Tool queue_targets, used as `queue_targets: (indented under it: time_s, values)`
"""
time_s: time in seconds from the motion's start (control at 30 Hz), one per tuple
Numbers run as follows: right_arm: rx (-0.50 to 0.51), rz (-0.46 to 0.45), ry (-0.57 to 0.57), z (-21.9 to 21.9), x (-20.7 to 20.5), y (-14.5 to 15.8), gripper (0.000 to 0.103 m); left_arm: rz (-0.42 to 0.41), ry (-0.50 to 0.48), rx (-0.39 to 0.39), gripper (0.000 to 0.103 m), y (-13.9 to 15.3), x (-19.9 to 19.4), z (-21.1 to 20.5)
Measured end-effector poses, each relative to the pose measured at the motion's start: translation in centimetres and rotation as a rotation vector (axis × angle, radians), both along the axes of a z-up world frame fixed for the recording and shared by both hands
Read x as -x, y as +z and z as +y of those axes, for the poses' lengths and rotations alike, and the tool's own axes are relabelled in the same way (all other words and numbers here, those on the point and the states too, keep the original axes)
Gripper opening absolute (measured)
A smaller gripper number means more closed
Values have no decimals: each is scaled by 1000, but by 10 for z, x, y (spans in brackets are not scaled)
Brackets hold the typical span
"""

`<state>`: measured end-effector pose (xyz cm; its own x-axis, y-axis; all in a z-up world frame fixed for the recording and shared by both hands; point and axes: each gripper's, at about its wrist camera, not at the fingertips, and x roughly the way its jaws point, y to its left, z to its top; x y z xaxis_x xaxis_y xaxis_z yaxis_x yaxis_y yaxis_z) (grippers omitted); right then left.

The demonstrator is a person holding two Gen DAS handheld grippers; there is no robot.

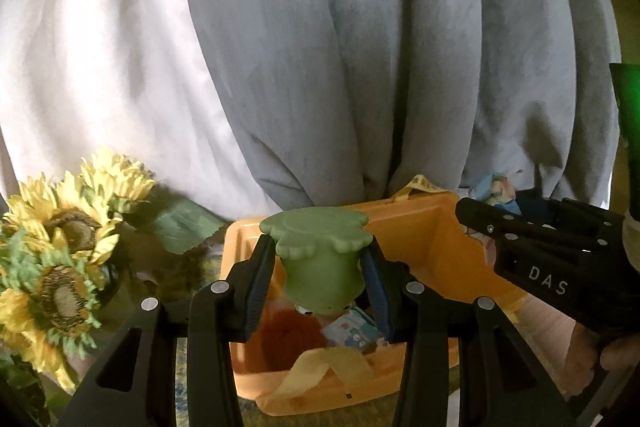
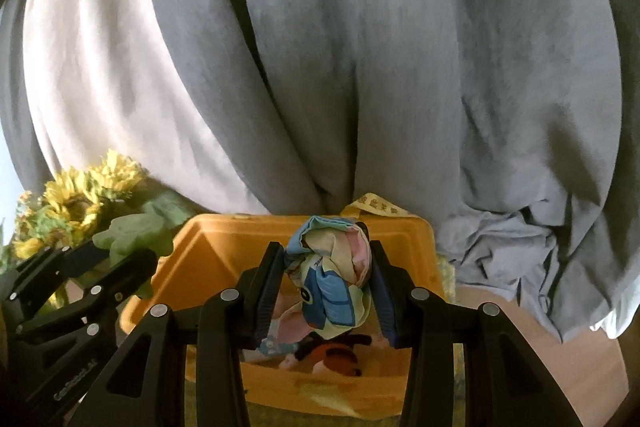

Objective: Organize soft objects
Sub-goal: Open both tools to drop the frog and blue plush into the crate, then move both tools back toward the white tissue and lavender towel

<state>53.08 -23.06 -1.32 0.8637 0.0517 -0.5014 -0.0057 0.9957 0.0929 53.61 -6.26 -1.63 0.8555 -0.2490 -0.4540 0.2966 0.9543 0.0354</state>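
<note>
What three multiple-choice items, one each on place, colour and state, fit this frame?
1. Where are the sunflowers relative to the bin?
A. left of it
B. inside it
C. right of it

2. What colour is the bin?
A. blue
B. orange
C. white

3. What is the right gripper doing?
A. hanging open and empty
B. shut on a bundled cloth
C. gripping the bin's rim

Key: 1 A, the flowers sit at the left edge in both views. 2 B, its walls are orange. 3 B, the pads press the cloth from both sides.
</note>
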Motion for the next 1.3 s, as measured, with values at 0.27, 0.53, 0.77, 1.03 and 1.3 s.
queue_targets:
  time_s: [0.27, 0.53, 0.77, 1.03, 1.3]
  values:
    - [8, 55, -13, -5, -25, -19, 43, 53, 1, -26, 44, -19, -25, -5]
    - [18, 102, -19, -6, -39, -35, 46, 113, -9, -38, 59, -36, -40, -8]
    - [16, 104, -61, -14, -36, -36, 71, 87, 2, -47, 72, -33, -33, -9]
    - [26, 52, -85, -14, -6, -15, 71, 26, -4, -19, 72, -12, -6, 0]
    - [60, -22, -121, -9, 36, 11, 74, -60, -25, 11, 72, 14, 30, 10]
